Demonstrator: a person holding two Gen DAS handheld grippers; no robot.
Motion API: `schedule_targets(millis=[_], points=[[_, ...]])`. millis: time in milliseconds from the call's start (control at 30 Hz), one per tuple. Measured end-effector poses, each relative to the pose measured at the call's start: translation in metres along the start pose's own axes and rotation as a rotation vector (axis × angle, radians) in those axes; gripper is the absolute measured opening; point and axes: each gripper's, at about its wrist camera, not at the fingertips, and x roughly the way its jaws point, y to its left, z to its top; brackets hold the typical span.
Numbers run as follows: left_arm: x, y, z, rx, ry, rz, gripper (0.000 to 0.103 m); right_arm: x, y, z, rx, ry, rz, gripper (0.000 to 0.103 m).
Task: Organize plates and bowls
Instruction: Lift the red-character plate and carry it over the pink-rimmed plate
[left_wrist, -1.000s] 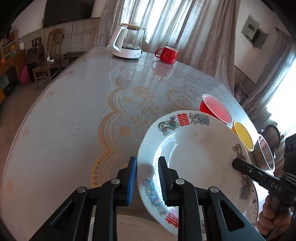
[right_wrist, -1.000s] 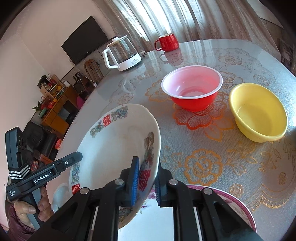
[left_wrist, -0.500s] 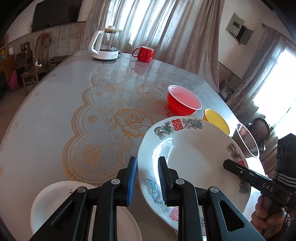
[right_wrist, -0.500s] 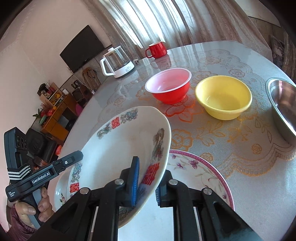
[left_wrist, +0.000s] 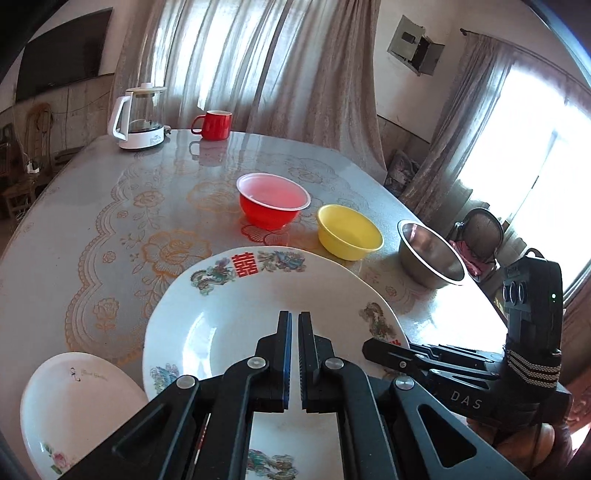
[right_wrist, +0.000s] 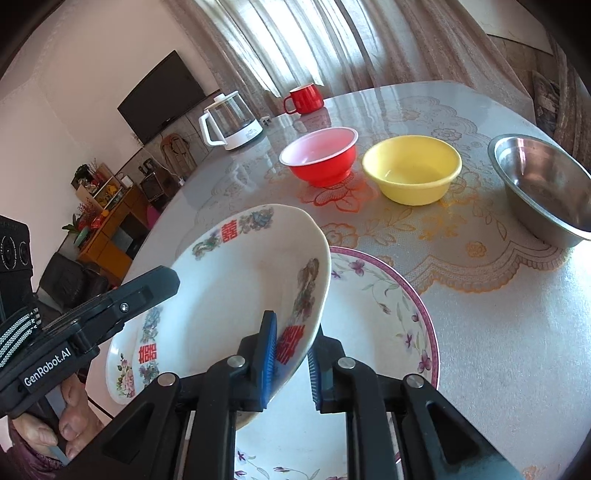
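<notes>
A white plate with red characters and dragon patterns (right_wrist: 240, 288) hangs tilted above the table, and my right gripper (right_wrist: 291, 332) is shut on its near rim. Beneath it lies a larger plate with a purple rim and flowers (right_wrist: 388, 314). My left gripper (left_wrist: 294, 317) hovers over the same white plate (left_wrist: 240, 325), its jaws closing to a narrow slit with nothing between them. A small white plate (left_wrist: 74, 398) lies at the near left. Farther back a red bowl (left_wrist: 273, 203), a yellow bowl (left_wrist: 349, 230) and a steel bowl (left_wrist: 430, 254) stand in a row.
A glass kettle on a white base (left_wrist: 140, 118) and a red mug (left_wrist: 214, 124) stand at the table's far end. The table edge runs just right of the steel bowl (right_wrist: 546, 188). A person's hand holds each gripper's handle.
My left gripper has let go of the white plate's rim, shut, and now sits over the plate's middle. The right gripper carried the plate over the purple-rimmed plate, and the steel bowl came into view.
</notes>
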Motion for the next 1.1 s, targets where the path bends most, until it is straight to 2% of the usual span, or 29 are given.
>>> schedule_targets(millis=[200,267,300,333,400,467,533,600,633,700,800,867,933,1100], points=[[-0.016,0.033,0.006,-0.08,-0.044,0.046,0.002,0.007,-0.006,-0.002,0.002,0.017,-0.018,0.019],[-0.021,0.045,0.01,-0.095,-0.056,0.068,0.005,0.007,-0.009,-0.005,0.014,0.02,-0.019,0.019],[-0.023,0.052,0.011,-0.103,-0.059,0.092,0.012,0.007,-0.011,-0.005,0.019,0.021,-0.019,0.019],[-0.022,0.059,0.012,-0.112,-0.049,0.11,0.029,0.006,-0.011,-0.005,0.02,0.02,-0.019,0.019],[-0.016,0.07,0.012,-0.128,-0.001,0.098,0.051,0.005,-0.013,-0.006,0.023,0.019,-0.024,0.019],[-0.007,0.074,0.009,-0.12,0.04,0.11,0.051,0.004,-0.014,-0.007,0.031,0.02,-0.024,0.019],[0.002,0.071,0.004,-0.089,0.067,0.12,0.039,0.005,-0.015,-0.008,0.035,0.022,-0.027,0.02],[0.013,0.067,-0.002,-0.07,0.102,0.115,0.037,0.004,-0.014,-0.01,0.035,0.02,-0.039,0.02],[0.017,0.064,-0.005,-0.069,0.112,0.099,0.028,0.003,-0.015,-0.01,0.033,0.018,-0.052,0.019],[0.021,0.054,-0.009,-0.04,0.118,0.061,0.021,0.0,-0.019,-0.011,0.031,0.017,-0.108,0.019],[0.032,0.04,-0.013,-0.016,0.124,0.086,0.022,0.003,-0.038,-0.014,0.111,0.059,-0.058,0.018],[0.033,0.04,-0.013,-0.025,0.129,0.075,0.022,0.005,-0.04,-0.017,0.11,0.069,-0.07,0.019],[0.033,0.043,-0.013,-0.032,0.145,0.053,0.022,0.0,-0.037,-0.017,0.092,0.055,-0.094,0.019],[0.032,0.035,-0.021,0.006,0.16,0.062,0.023,-0.01,-0.038,-0.017,0.085,0.027,-0.096,0.018]])
